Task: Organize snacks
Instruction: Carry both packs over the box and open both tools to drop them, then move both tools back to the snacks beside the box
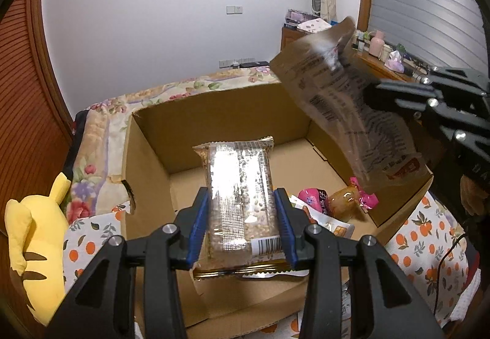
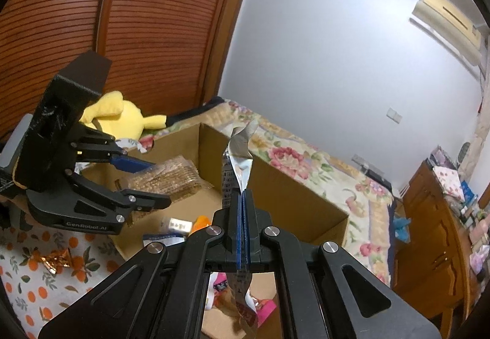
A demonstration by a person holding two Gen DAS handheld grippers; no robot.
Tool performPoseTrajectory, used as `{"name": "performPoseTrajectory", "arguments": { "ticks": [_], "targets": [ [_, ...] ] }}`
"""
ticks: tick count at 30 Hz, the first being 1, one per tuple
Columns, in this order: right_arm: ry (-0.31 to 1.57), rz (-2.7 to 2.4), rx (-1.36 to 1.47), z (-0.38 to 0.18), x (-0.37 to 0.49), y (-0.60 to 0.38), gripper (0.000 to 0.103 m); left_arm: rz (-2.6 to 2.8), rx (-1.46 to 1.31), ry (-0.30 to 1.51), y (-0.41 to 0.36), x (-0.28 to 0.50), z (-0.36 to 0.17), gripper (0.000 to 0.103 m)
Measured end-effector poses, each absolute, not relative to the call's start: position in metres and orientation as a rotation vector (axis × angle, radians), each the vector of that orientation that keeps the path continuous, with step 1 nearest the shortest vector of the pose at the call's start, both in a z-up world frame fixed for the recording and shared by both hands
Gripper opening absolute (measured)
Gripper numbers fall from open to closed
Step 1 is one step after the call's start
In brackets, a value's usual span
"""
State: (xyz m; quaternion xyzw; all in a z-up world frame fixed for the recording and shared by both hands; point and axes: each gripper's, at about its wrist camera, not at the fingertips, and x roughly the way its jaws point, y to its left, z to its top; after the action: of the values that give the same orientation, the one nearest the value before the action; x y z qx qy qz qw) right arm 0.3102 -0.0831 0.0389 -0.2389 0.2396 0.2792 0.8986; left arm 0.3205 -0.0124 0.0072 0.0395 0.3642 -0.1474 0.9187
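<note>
"GenRobot.AI"-marked left tool around barcoded cracker pack.

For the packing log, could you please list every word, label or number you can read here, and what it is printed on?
"GenRobot.AI": on the left hand-held gripper, along its lower black arm.
Brown pouch in the right hand-held gripper: printed text, too blurred to read.
Clear snack pack: barcode only, digits unreadable.
Pink packet in the cardboard box: characters too small to read.

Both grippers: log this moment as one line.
left gripper: shut on clear cereal-bar pack | right gripper: shut on flat brown pouch | both above cardboard box
</note>
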Motion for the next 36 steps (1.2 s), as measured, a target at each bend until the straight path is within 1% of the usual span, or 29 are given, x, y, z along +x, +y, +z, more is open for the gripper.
{"name": "performPoseTrajectory", "arguments": {
  "ticks": [9,18,23,30,34,36],
  "targets": [
    [0.564,0.585,-0.483,0.009,0.322,-0.08,0.0,-0.291,0.074,0.763,-0.009,0.326,0.004,0.043],
    [0.63,0.587,-0.476,-0.016,0.334,-0.07,0.0,-0.259,0.058,0.74,0.001,0.326,0.008,0.043],
    [0.667,0.591,-0.468,-0.024,0.341,-0.064,0.0,-0.245,0.049,0.719,0.011,0.32,0.011,0.048],
    [0.72,0.603,-0.487,-0.035,0.341,-0.054,0.0,-0.234,0.041,0.696,0.022,0.308,0.015,0.049],
    [0.743,0.63,-0.432,-0.033,0.342,-0.054,0.001,-0.233,0.036,0.687,0.026,0.302,0.018,0.049],
    [0.746,0.628,-0.413,-0.03,0.342,-0.055,0.006,-0.234,0.033,0.684,0.028,0.298,0.019,0.049]
  ]
}}
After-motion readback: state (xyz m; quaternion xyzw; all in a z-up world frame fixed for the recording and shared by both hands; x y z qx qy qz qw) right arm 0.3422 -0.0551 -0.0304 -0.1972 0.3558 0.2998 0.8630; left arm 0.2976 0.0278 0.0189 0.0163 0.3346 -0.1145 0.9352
